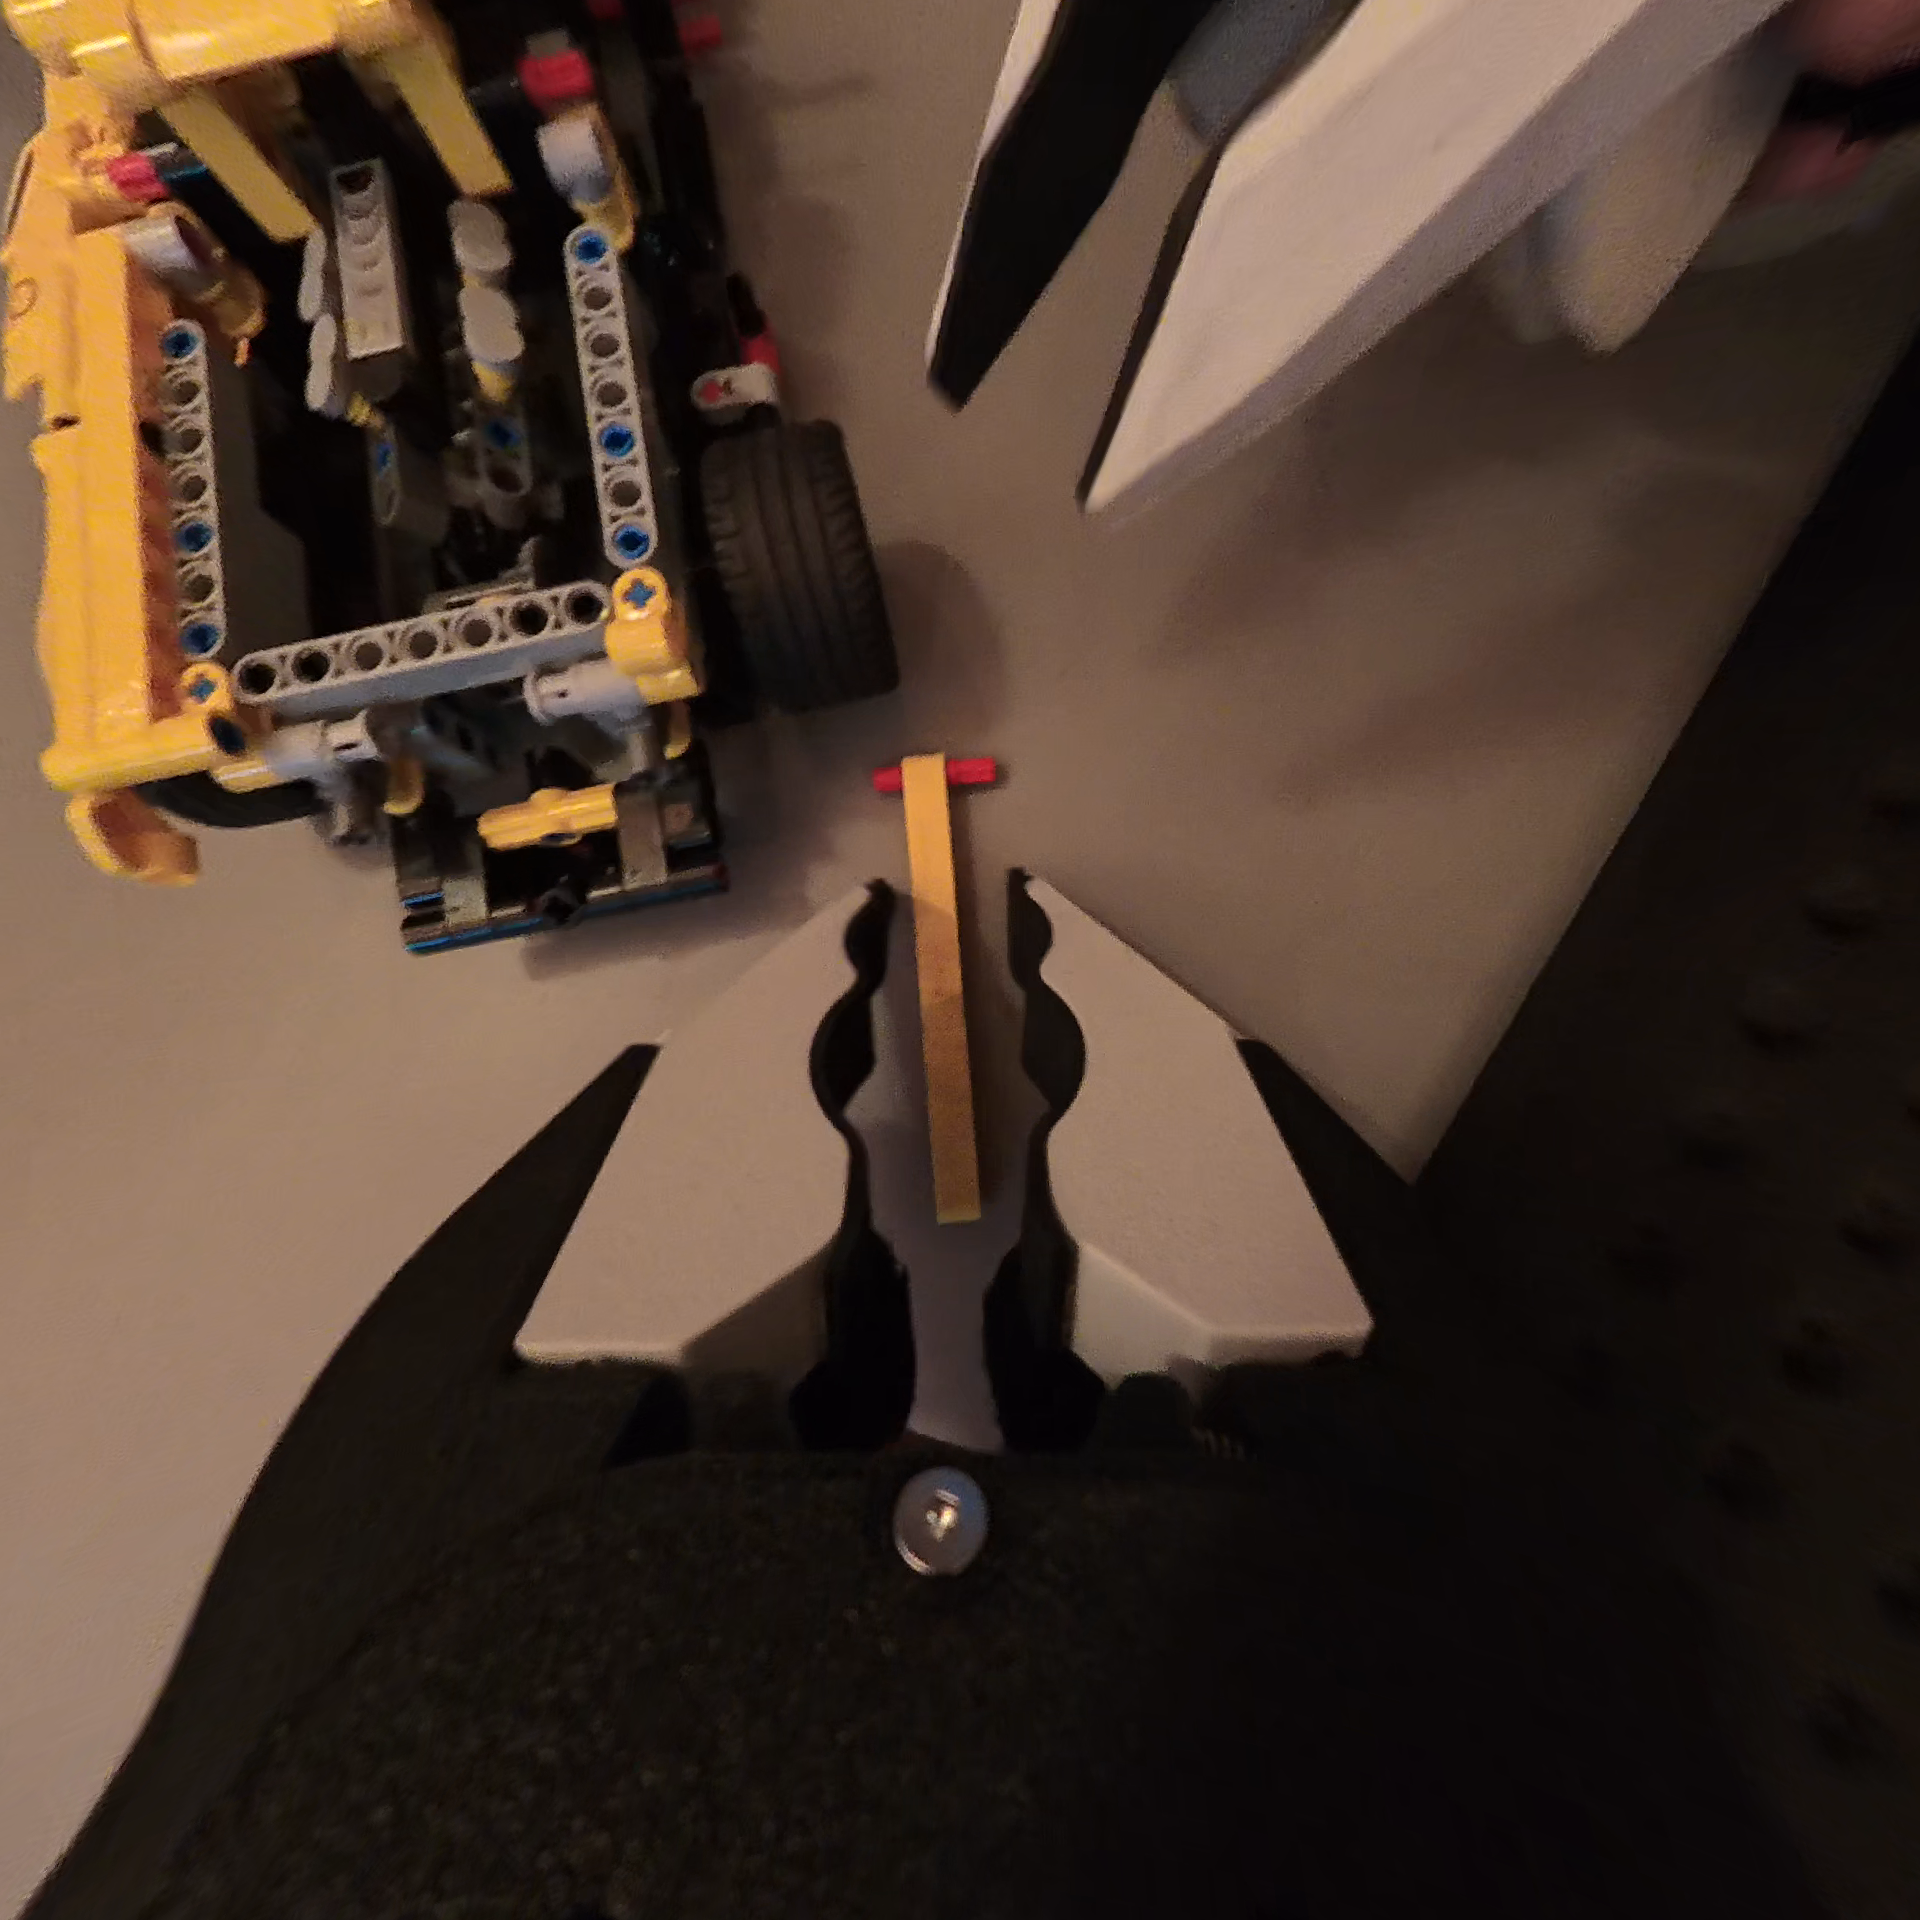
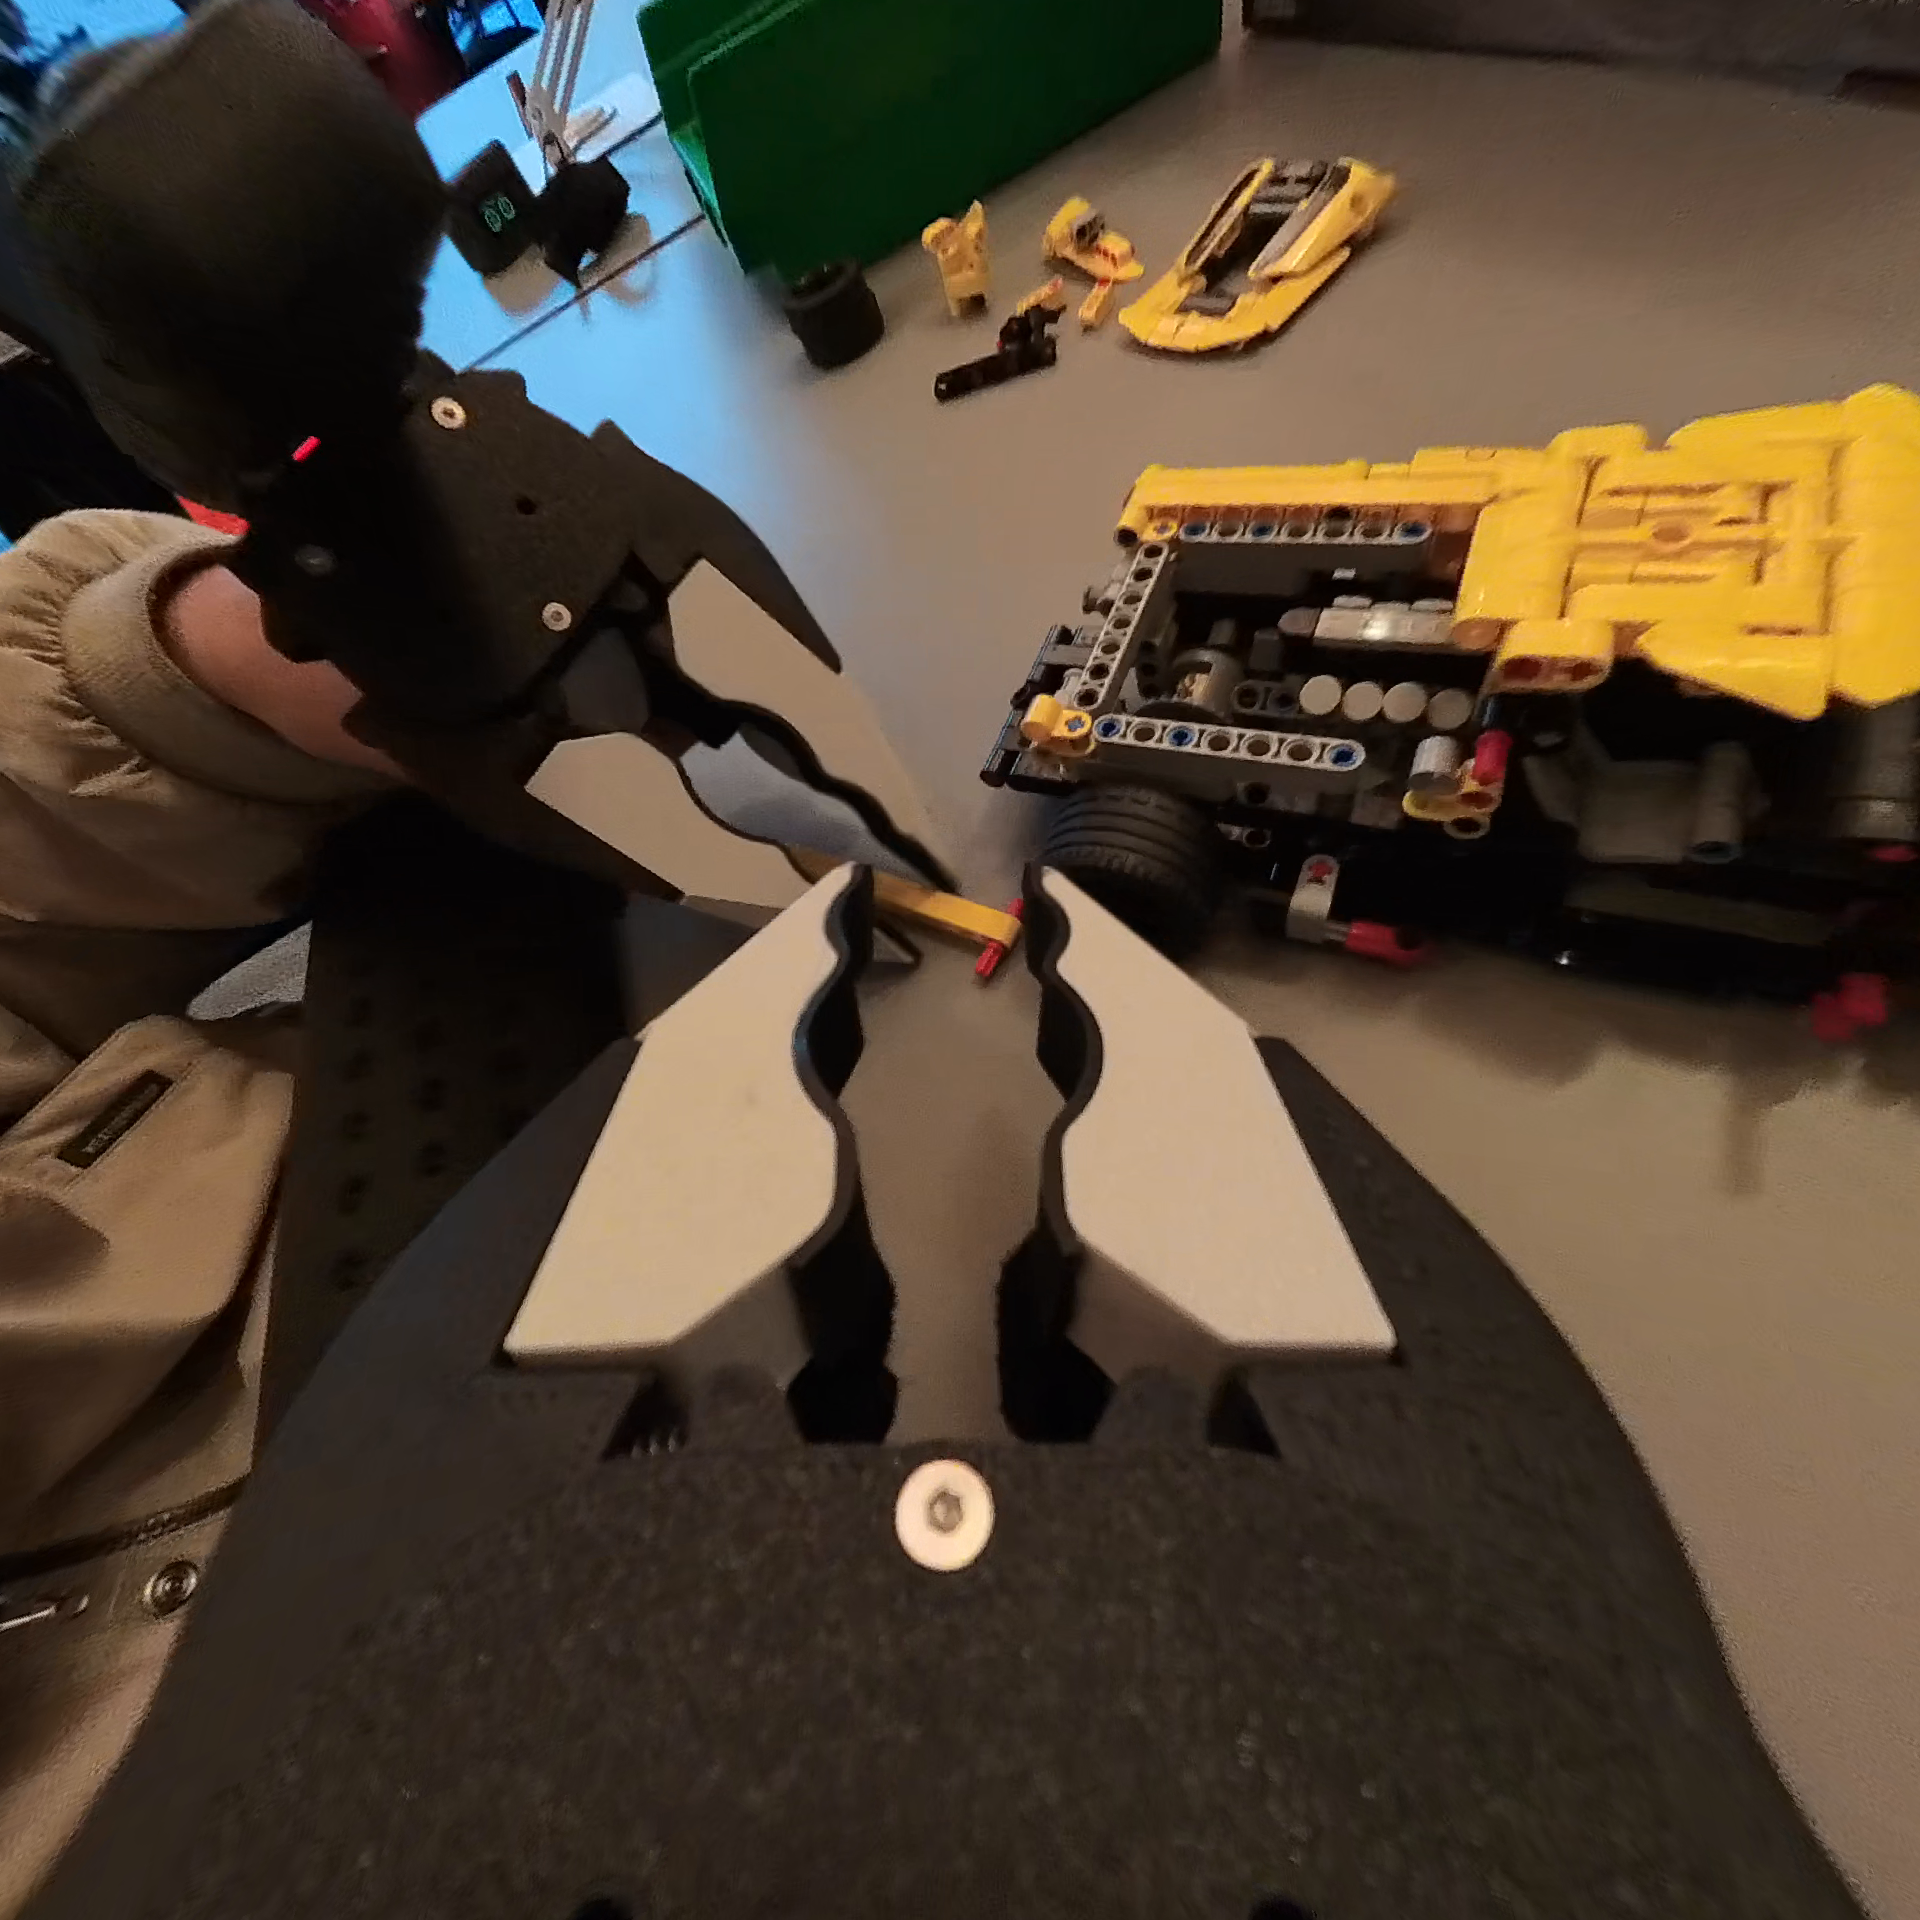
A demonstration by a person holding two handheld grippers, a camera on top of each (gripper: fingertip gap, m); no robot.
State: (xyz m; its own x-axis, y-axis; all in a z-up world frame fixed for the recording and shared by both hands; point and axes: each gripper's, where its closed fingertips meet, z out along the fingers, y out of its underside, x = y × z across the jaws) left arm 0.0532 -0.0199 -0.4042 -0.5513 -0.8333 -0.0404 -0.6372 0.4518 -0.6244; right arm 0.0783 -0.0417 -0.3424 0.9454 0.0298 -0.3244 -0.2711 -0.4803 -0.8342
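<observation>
A thin yellow beam (image 1: 940,997) with a red pin (image 1: 971,771) through its far end lies on the grey table (image 1: 1299,779). My left gripper (image 1: 951,883) is open, with the beam lying lengthwise between its jaws and touching neither one. My right gripper (image 2: 945,883) is open and empty, with its tips just short of the beam (image 2: 951,912) and pin (image 2: 994,951). It also shows in the left wrist view (image 1: 1023,442). The left gripper (image 2: 899,871) comes in from the left there. A partly stripped yellow and black brick-built car (image 1: 416,468) stands next to the beam, its wheel (image 1: 795,561) closest.
The car (image 2: 1455,675) fills the right of the table. Farther back lie a loose tyre (image 2: 831,312), a yellow body shell (image 2: 1257,249), small yellow parts (image 2: 961,255) and a black beam (image 2: 992,364), in front of a green box (image 2: 935,104). A person's sleeve (image 2: 104,675) is at left. The table edge (image 1: 1507,1039) runs along the right. My hands' fingertips stand some 7 centimeters from each other.
</observation>
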